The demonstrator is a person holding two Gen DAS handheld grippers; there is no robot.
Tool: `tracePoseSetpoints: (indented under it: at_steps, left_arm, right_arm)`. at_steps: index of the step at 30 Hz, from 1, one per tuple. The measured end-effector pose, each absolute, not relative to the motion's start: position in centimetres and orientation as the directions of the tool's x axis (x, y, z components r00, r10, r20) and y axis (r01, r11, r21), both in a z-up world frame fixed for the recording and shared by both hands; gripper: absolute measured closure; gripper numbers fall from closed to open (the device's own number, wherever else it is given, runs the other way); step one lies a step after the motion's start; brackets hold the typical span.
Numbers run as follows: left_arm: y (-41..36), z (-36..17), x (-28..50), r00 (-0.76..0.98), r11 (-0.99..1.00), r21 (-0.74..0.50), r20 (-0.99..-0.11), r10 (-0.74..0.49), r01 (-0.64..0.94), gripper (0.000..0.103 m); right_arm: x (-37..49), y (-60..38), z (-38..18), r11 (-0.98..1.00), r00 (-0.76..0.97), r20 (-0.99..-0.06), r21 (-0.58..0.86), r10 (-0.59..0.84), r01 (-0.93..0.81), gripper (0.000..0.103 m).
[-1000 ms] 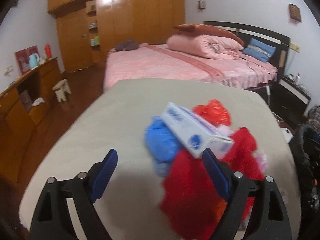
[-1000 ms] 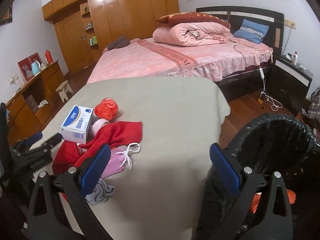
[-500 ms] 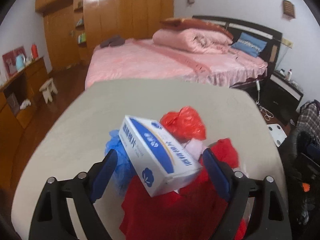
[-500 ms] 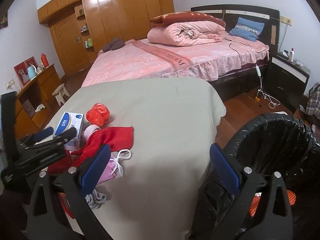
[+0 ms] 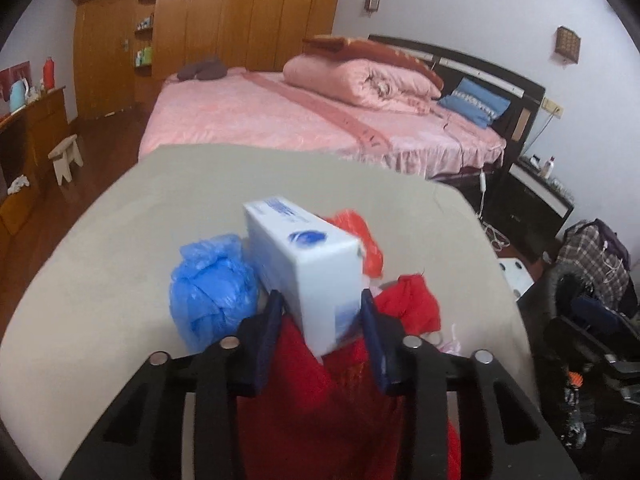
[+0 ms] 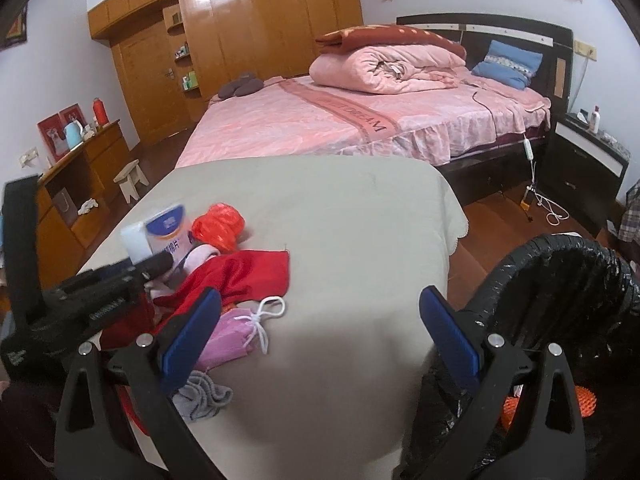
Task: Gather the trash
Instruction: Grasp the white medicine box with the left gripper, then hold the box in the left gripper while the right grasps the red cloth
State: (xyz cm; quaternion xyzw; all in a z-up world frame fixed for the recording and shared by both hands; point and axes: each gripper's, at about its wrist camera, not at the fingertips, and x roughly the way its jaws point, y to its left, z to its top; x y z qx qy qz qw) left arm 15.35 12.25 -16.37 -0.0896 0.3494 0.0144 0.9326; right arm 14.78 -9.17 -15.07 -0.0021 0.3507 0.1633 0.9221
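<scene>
Box, white, blue-printed, tilted

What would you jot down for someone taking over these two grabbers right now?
Left gripper: jaws closing on the white box, pads at its sides.
Right gripper: open, empty, hovering between the table and the black bin.
On the table: blue bag, orange bag, red cloth, pink mask, grey rag.
Done: something orange already in the bin.
Left: bin the box, then the rest.

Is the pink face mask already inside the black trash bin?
No, the pink face mask lies on the table, beside the black trash bin.
</scene>
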Motion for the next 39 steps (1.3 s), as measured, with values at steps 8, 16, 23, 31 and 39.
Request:
tracePoseSetpoints:
  at_steps: [8,16,23,31,39]
  left_arm:
    - [14.2,-15.9,14.0,0.735,0.982,-0.153,-0.678,-0.022,-0.112,0.070]
    - [14.6,-15.8,15.7,0.739,0.981,-0.155,-0.674,-0.019,-0.117,0.045]
    - [14.7,-16.2,17.0,0.730,0.985,-0.149,-0.683,-0.036,-0.090,0.074]
    - [16.3,-12.5,13.8,0.814,0.977,-0.179,-0.580,-0.010,-0.116,0.075]
    - [18.3,-11.6,11.5,0.827,0.981,-0.121,-0.559,0.062,-0.155,0.075]
  right_arm:
    - [14.5,-8.6,-14.9,0.943,0.698,-0.646,0.114,0.309,-0.312,0.007]
    - [14.6,-8.5,-15.0,0.946,0.694,-0.653,0.112,0.302,-0.305,0.007]
    - [14.6,-8.4,-14.7,0.946,0.697,-0.652,0.108,0.300,-0.306,0.006]
    - [14.4,-6.9,-14.1,0.936,0.696,-0.640,0.115,0.326,-0.333,0.007]
    - [15.2,-3.1,-15.7,0.918,0.641,-0.677,0.138,0.361,-0.371,0.022]
